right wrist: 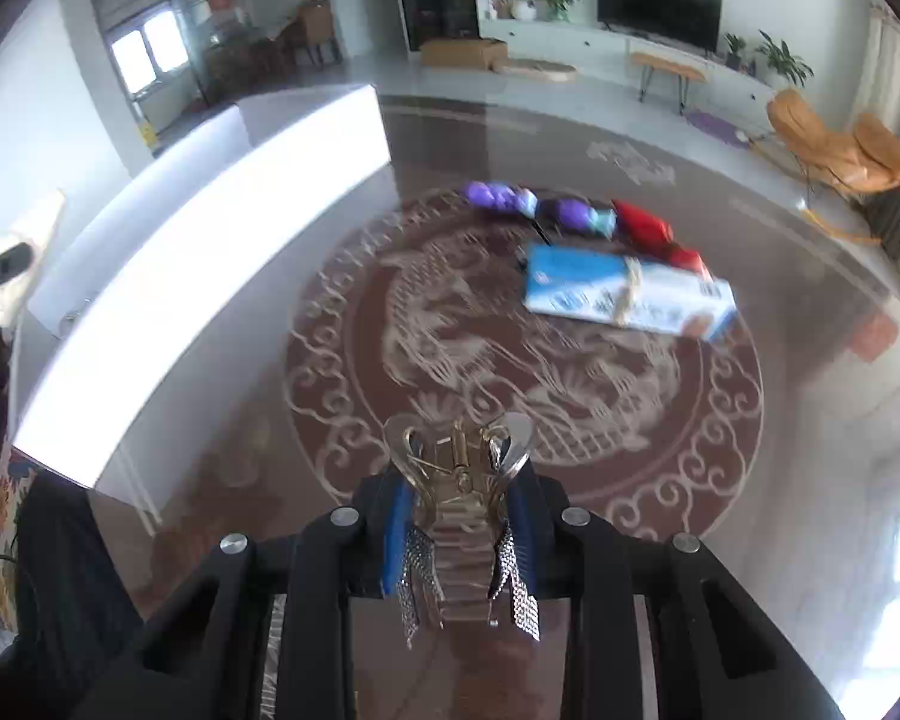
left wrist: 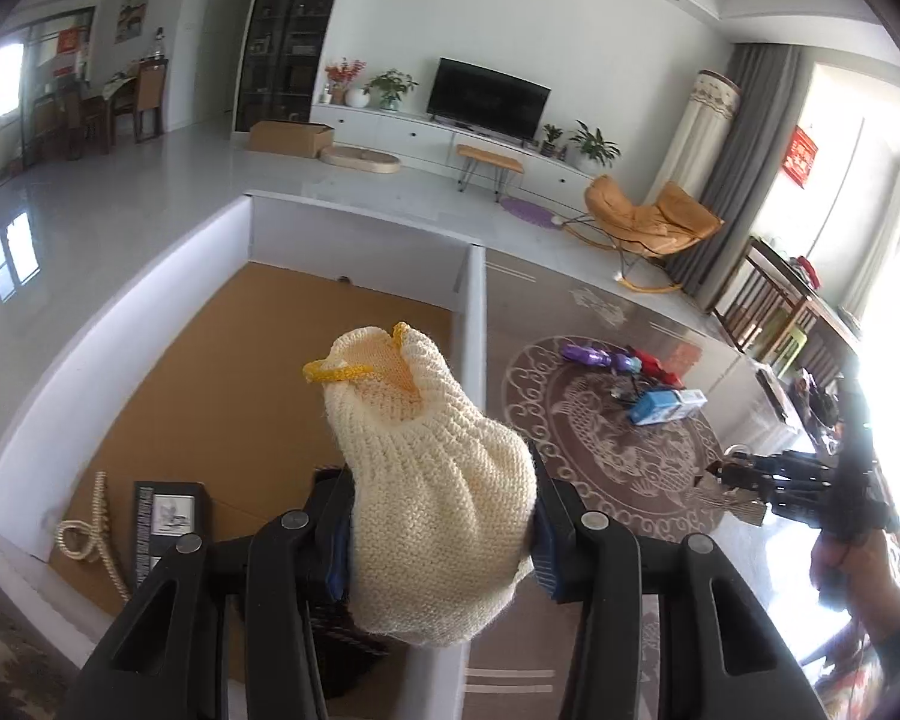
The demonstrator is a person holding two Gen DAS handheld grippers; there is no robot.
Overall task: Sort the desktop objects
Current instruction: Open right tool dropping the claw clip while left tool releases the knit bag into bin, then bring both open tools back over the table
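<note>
The left gripper (left wrist: 444,546), jaws pinched on a knitted glove (left wrist: 432,480), hangs over the white box (left wrist: 150,276) at frame centre; it should clear the wall before releasing. The right gripper (right wrist: 459,516) clamps what looks like a metal hair clip (right wrist: 459,480) above the table (right wrist: 810,420).

- The knit glove (left wrist: 438,480) hides the left gripper's pads.
- Small dark items (left wrist: 636,387) at two o'clock: too small to tell.
- Black box (left wrist: 165,516) partly hidden at seven o'clock.
</note>
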